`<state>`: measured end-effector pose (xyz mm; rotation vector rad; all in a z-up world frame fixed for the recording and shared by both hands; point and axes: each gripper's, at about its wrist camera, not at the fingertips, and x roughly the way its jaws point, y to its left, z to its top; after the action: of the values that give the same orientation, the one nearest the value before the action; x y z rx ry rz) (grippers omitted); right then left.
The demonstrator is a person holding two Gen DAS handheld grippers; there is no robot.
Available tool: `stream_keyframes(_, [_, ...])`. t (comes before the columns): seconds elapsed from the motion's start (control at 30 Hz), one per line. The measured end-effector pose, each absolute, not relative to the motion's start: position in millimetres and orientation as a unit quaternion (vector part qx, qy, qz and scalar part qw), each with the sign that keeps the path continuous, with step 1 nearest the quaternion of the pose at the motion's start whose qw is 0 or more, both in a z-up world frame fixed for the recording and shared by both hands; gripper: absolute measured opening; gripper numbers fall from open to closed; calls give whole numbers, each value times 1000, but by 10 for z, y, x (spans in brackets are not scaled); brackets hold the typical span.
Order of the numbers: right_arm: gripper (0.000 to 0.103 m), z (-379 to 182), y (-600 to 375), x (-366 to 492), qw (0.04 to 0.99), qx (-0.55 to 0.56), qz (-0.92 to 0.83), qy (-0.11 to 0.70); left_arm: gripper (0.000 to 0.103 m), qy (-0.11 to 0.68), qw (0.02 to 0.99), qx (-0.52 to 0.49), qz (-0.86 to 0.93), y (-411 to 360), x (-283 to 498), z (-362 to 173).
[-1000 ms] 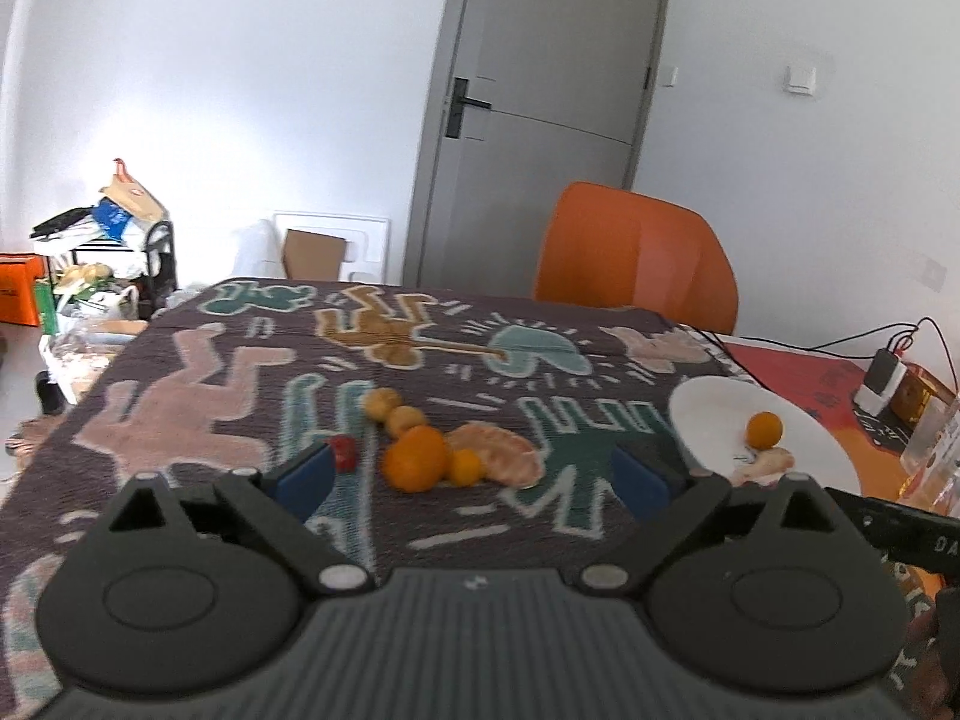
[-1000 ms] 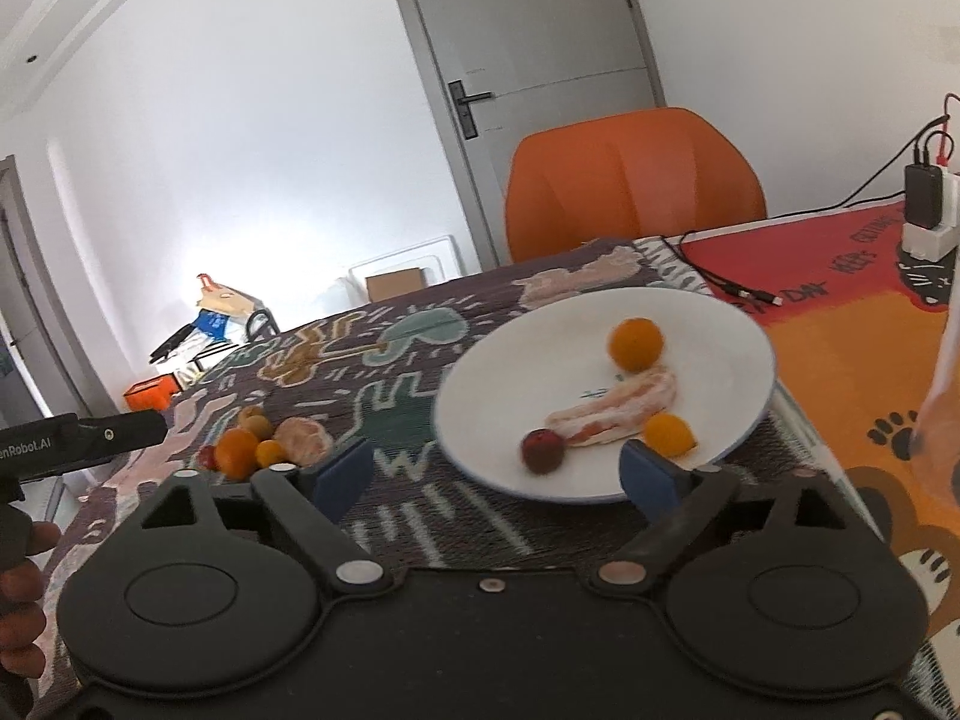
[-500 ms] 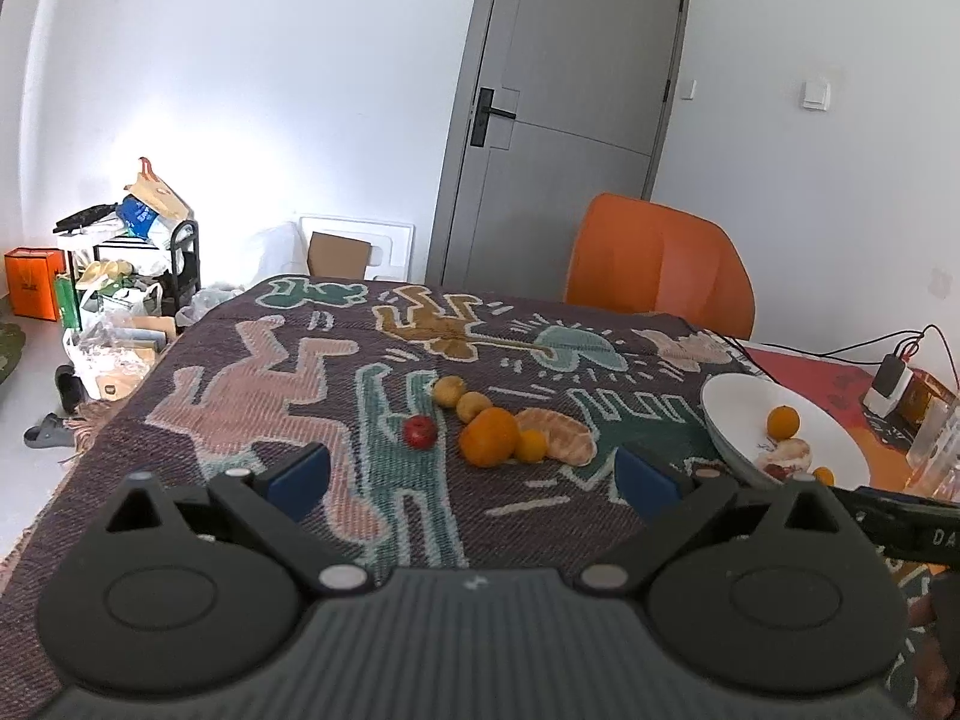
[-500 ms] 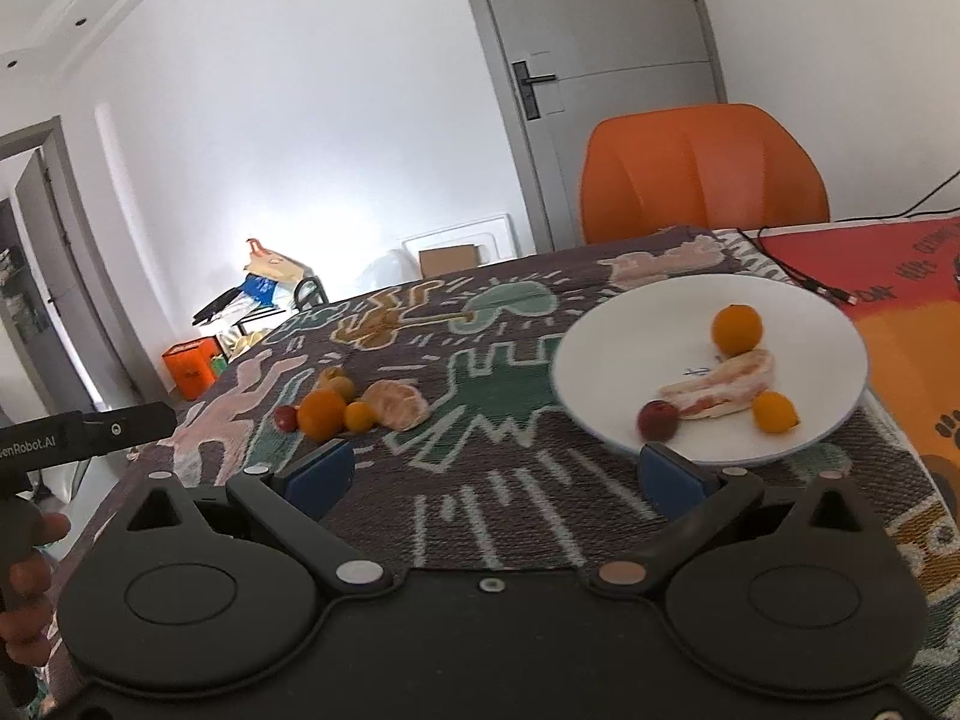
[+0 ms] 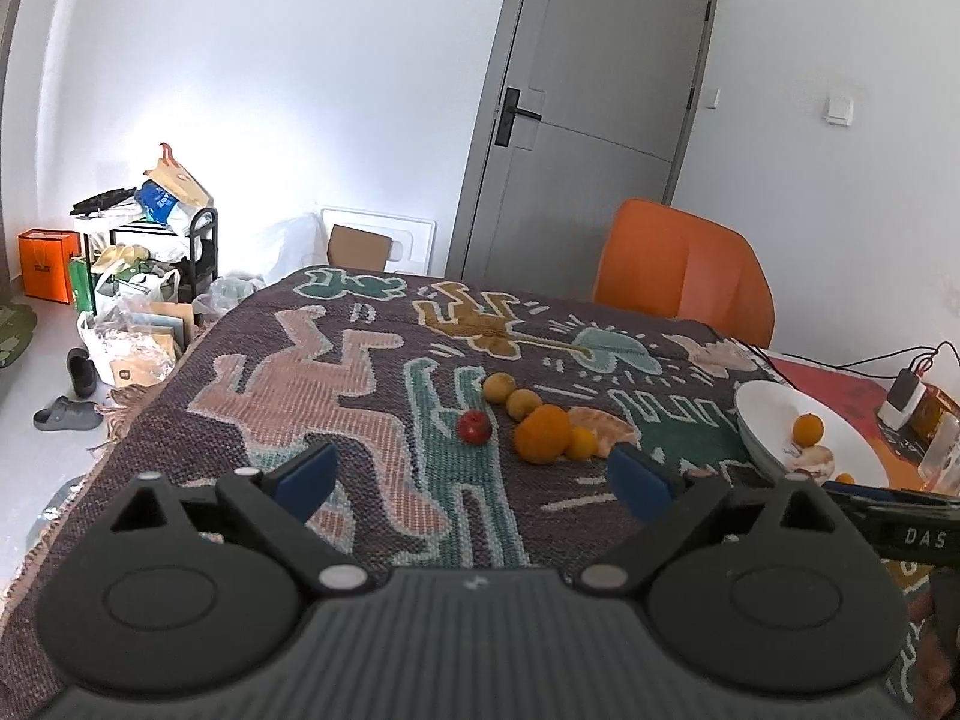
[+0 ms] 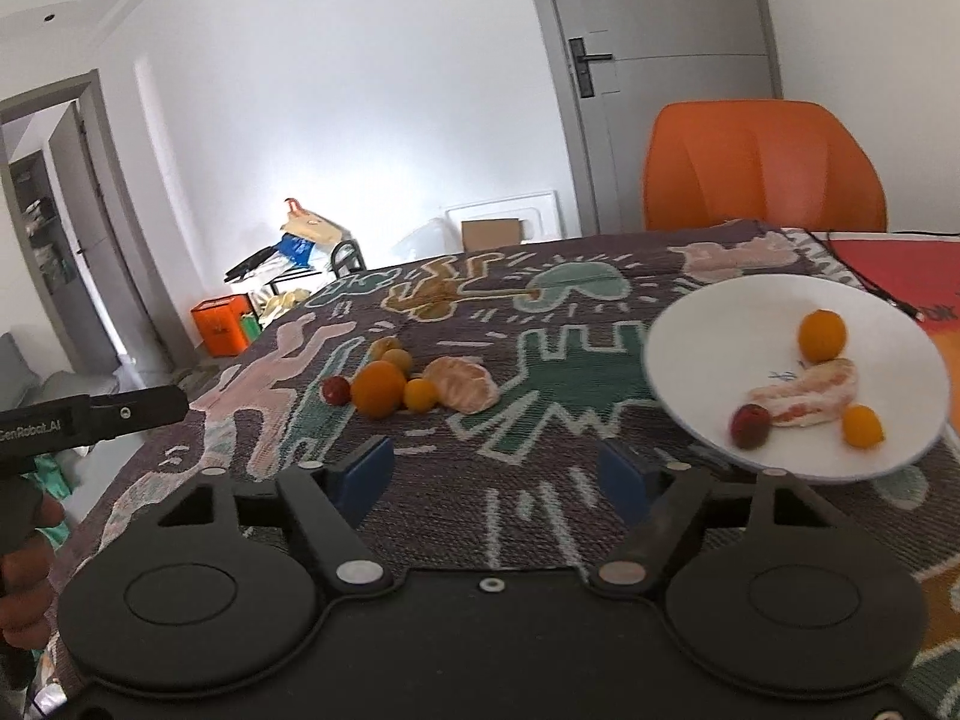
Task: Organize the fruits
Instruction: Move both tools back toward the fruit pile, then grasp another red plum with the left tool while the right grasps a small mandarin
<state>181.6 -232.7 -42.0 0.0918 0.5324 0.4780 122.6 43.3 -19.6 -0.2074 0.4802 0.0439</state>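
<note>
Left gripper [image 5: 474, 474]: jaws wide but closing, nothing between the blue pads, only patterned table cover [image 5: 336, 372] beneath. Right gripper [image 6: 495, 474]: jaws at a middling gap and closing, likewise empty, poised over the same cover.

Beyond the left jaws, loose fruit cluster on the cover: small red fruit [image 5: 475, 426] at the left, just beside a large orange [image 5: 543, 434]; small orange fruit [image 5: 579, 443] touching the large orange on its right; peeled citrus [image 5: 602, 427] partly hidden behind these two. Two yellowish fruits [image 5: 508, 395] in a row farther back, the nearer one touching the large orange.

To the right, well apart from the cluster: white plate [image 6: 708, 330], tilted in the right wrist view, with its near edge just above the right-hand finger. On the plate: orange fruit [image 6: 821, 335] toward the back; peeled citrus segment [image 6: 807, 393] in the middle; dark red fruit [image 6: 750, 425] touching the segment's left end; small orange fruit on the plate [image 6: 863, 426] at the front right.

Periphery: orange chair [image 6: 762, 168] behind the far table edge; grey door [image 5: 600, 120], shut; cluttered rack [image 5: 150, 228] and orange bag [image 5: 45, 264] by the left wall; charger with cables [image 5: 906, 387] on the red mat at far right. Person's hand [image 6: 24, 570] around the left gripper's handle at the left edge of the right wrist view.
</note>
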Motion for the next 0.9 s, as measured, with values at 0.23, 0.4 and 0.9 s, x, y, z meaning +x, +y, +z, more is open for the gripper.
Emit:
stream_keyframes(0.23, [62,-429,-2174,1943,929,39,249,270,82,242,964,-108,20,504,1337,-244])
stream_keyframes(0.4, [52,-450,-2117,2035,926,37,256,275,72,249,962,-113,18,539,1446,-298])
stream_keyframes(0.9, [43,-529,-1910,2405,916,24,271,295,55,270,955,-120,17,572,1892,-463])
